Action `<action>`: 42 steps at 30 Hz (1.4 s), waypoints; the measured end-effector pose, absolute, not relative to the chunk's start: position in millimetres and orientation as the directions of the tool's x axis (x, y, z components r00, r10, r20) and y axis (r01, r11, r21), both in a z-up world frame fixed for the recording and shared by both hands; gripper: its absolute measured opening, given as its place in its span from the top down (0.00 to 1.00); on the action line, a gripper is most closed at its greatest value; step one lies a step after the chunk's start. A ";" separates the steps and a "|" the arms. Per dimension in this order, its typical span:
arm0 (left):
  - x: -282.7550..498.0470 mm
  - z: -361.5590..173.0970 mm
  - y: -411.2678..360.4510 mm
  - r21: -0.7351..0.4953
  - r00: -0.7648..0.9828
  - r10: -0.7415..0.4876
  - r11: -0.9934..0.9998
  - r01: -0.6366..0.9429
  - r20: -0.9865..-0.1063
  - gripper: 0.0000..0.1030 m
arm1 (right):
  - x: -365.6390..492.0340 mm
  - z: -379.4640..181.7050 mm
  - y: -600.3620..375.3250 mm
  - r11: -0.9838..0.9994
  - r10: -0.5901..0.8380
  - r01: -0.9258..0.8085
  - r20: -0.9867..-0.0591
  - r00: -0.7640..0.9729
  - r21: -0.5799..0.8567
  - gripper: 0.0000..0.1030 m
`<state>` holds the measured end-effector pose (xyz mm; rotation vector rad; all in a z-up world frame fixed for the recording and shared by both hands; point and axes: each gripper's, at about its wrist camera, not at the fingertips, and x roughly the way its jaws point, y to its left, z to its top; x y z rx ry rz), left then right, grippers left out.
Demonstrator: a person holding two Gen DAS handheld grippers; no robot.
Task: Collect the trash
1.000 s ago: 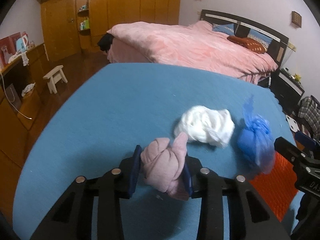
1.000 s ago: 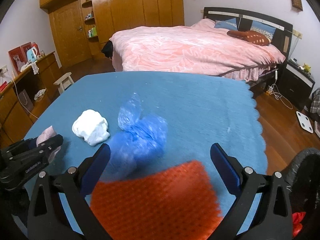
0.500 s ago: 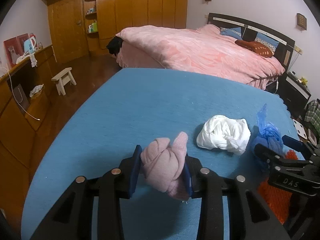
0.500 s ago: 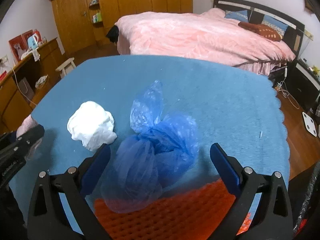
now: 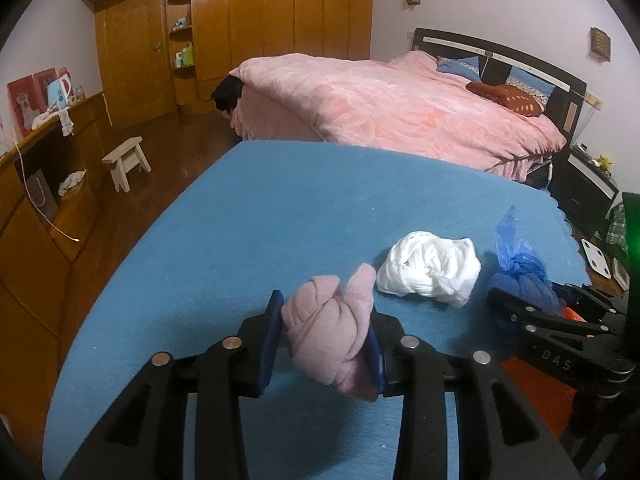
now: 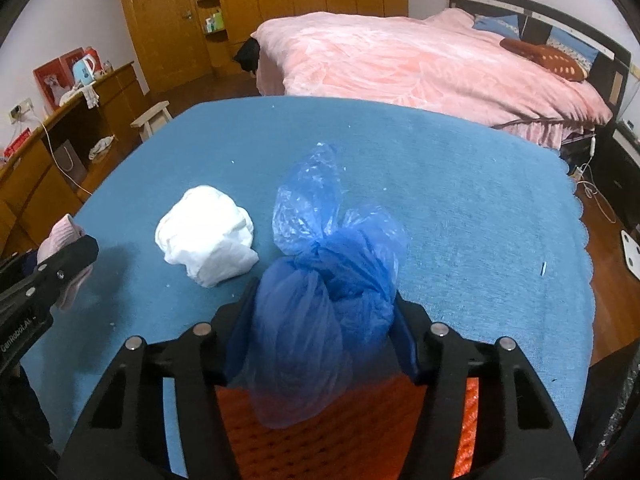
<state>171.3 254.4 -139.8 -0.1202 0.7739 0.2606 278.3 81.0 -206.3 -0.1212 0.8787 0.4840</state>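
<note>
A pink knotted cloth bundle (image 5: pixel 328 332) sits between the pads of my left gripper (image 5: pixel 326 320), which is shut on it above the blue tablecloth (image 5: pixel 260 220). My right gripper (image 6: pixel 324 304) has its jaws closing on a tied blue plastic bag (image 6: pixel 316 344), and both pads touch the bag's sides. The bag's loose top (image 6: pixel 312 196) sticks up past the fingers. A white crumpled wad (image 6: pixel 208 240) lies on the cloth between the two grippers. An orange mesh piece (image 6: pixel 360 432) lies under the bag.
The table's scalloped right edge (image 6: pixel 584 240) drops to a wooden floor with a white scale (image 6: pixel 632 252). A bed with a pink cover (image 6: pixel 420 64) stands behind the table. A small stool (image 5: pixel 126 160) and low wooden cabinets (image 5: pixel 36 216) are on the left.
My right gripper moved forward around the blue bag and its jaws came in from wide apart onto the bag's sides. The left gripper kept its hold on the pink bundle.
</note>
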 end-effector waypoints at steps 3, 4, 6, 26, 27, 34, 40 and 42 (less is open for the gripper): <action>170.4 -133.5 250.0 -0.009 0.693 0.189 0.963 -0.271 -0.696 0.64 | 275.2 -193.5 76.7 0.885 0.379 -0.451 -0.736 0.560 0.113 0.44; 169.6 -131.5 249.0 -0.009 0.696 0.188 0.963 -0.269 -0.693 0.64 | 274.4 -189.1 75.5 0.885 0.384 -0.452 -0.729 0.567 0.114 0.44; 168.9 -126.2 246.1 -0.010 0.704 0.187 0.964 -0.266 -0.685 0.64 | 273.4 -178.4 73.6 0.883 0.390 -0.456 -0.713 0.582 0.111 0.44; 143.4 -62.6 197.4 -0.033 0.797 0.140 0.980 -0.197 -0.587 0.64 | 226.4 -112.8 9.7 0.903 0.391 -0.411 -0.630 0.672 0.122 0.43; 140.0 -60.2 193.1 -0.034 0.802 0.134 0.981 -0.189 -0.582 0.64 | 222.8 -109.9 5.8 0.905 0.390 -0.408 -0.626 0.676 0.123 0.43; 122.9 -47.7 163.1 -0.032 0.820 0.099 0.989 -0.141 -0.564 0.64 | 194.3 -92.7 -24.1 0.912 0.383 -0.392 -0.605 0.698 0.124 0.43; 109.2 -38.7 142.6 -0.038 0.831 0.074 0.993 -0.114 -0.551 0.64 | 171.5 -79.5 -52.8 0.921 0.369 -0.369 -0.584 0.723 0.126 0.42; 103.6 -35.3 133.7 -0.040 0.835 0.066 0.994 -0.104 -0.546 0.64 | 163.7 -75.2 -61.0 0.924 0.364 -0.361 -0.575 0.733 0.125 0.42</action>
